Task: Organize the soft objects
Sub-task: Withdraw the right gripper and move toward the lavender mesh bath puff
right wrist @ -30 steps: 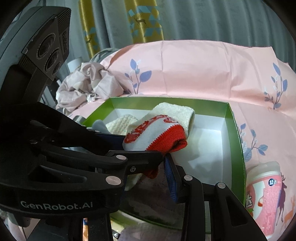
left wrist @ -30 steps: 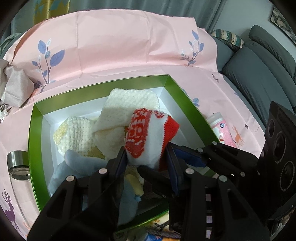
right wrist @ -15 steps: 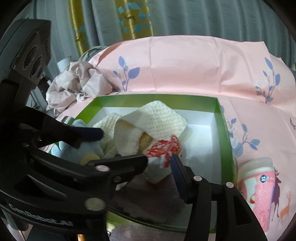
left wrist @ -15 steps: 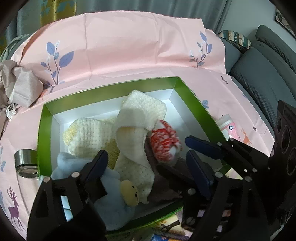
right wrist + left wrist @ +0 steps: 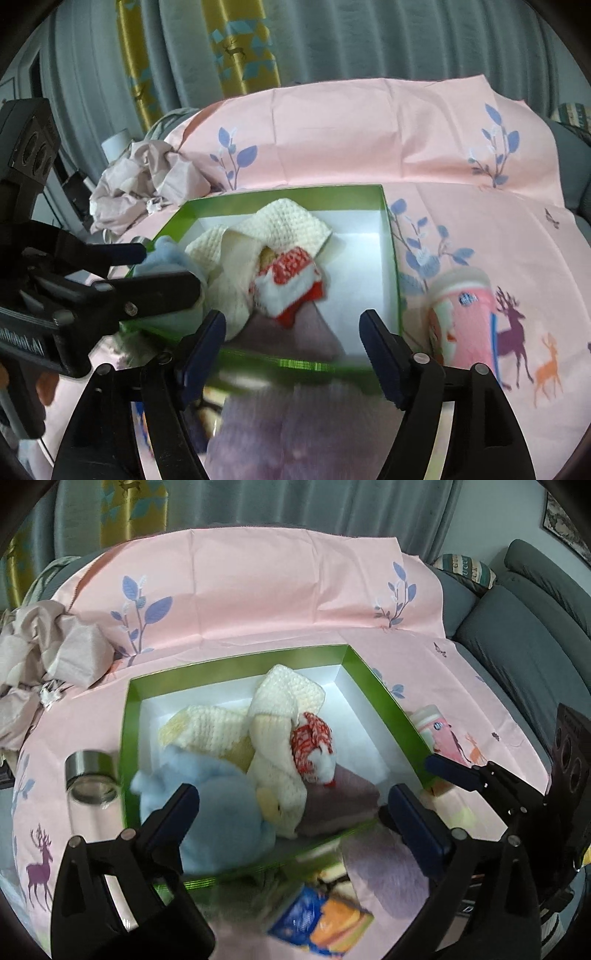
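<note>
Left wrist view: left claw [image 5: 295, 805] opening, empty, above the green box [image 5: 236, 664], where the red-and-white sock [image 5: 314, 744] rests atop cream knits, seemingly just dropped for storage.

Right wrist view: right claw [image 5: 291, 330] also opening, nothing between; sock [image 5: 290, 282] lies mid-box.

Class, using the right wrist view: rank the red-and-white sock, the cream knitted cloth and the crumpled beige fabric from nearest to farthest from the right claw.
1. Red-and-white sock: in the green box, just beyond the open right claw.
2. Cream knitted cloth: behind the sock, deeper in the box.
3. Crumpled beige fabric: outside the box, far left on the pink cloth.
</note>
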